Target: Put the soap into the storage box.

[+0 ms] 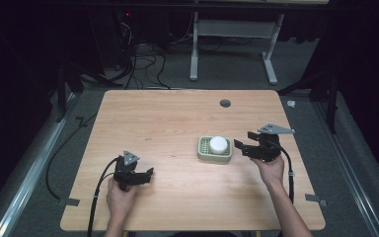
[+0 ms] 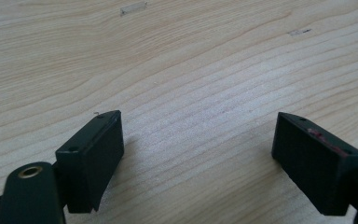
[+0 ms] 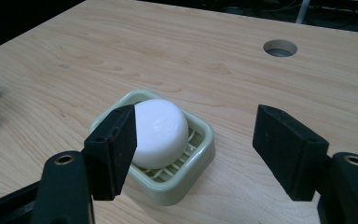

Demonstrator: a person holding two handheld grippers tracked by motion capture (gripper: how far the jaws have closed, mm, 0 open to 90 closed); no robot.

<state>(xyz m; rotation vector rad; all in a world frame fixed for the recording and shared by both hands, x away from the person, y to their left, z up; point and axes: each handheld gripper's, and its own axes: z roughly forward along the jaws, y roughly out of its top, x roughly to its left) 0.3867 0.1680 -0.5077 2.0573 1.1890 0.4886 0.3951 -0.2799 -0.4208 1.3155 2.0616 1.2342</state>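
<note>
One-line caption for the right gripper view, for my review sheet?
Open right tool hovers beside a white round soap resting in a pale green slatted dish on a wooden table.

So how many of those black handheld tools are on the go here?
2. The left tool is in the person's left hand near the table's front left; the right tool is in the right hand, just right of the green soap dish.

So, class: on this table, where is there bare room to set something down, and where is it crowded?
The table is bare across its far half, from the soap dish back to the round hole, and in the near middle between the left gripper and right gripper. It is tight only at the dish holding the white soap, beside the right gripper.
</note>
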